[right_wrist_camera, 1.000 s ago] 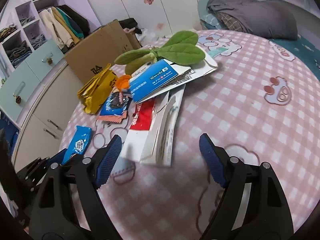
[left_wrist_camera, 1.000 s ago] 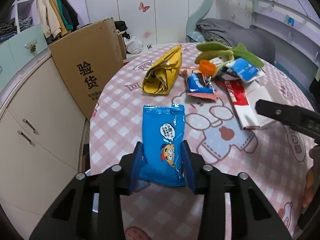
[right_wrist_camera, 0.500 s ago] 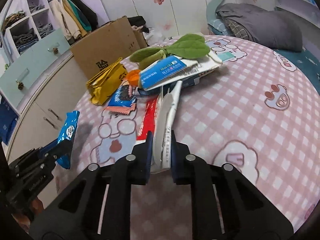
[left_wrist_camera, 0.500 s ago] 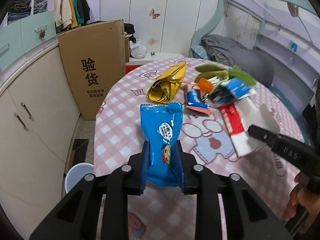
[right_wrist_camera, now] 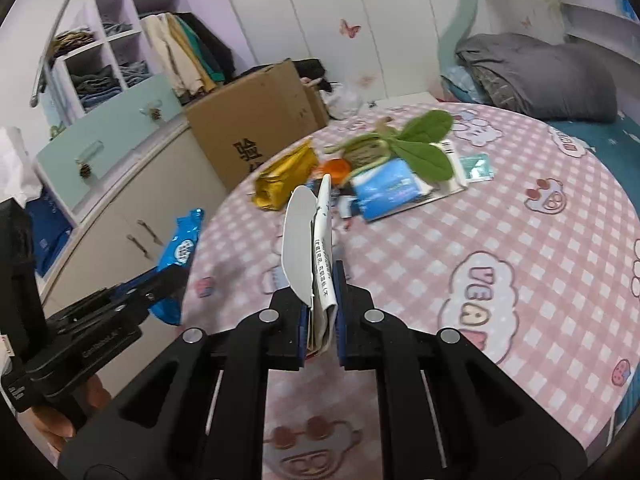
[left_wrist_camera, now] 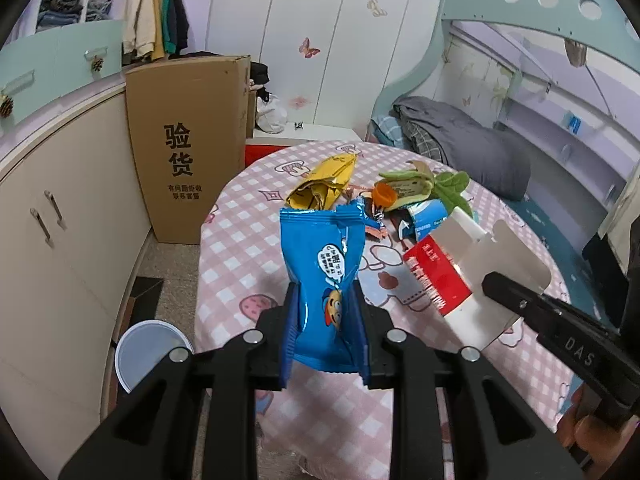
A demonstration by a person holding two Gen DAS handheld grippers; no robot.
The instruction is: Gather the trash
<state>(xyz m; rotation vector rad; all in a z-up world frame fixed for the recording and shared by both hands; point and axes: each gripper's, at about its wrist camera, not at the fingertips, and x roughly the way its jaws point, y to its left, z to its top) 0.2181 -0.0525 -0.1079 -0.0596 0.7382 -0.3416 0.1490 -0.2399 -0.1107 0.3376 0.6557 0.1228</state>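
Left gripper [left_wrist_camera: 326, 326] clamped on a glossy blue plastic snack wrapper [left_wrist_camera: 322, 276], pads pinching its lower half, top end standing up beyond the jaws, clear of the round pink-checked table [left_wrist_camera: 248, 256]. Right gripper [right_wrist_camera: 322, 320] just closed, jaws pressed tight on a flattened red-and-white cardboard box [right_wrist_camera: 316, 248], held edge-on and upright between the pads, flap poking forward above the tabletop. Farther back on the table: crumpled yellow foil bag [right_wrist_camera: 286, 178], green plush leaf toy [right_wrist_camera: 416, 144], blue packet [right_wrist_camera: 386, 190]
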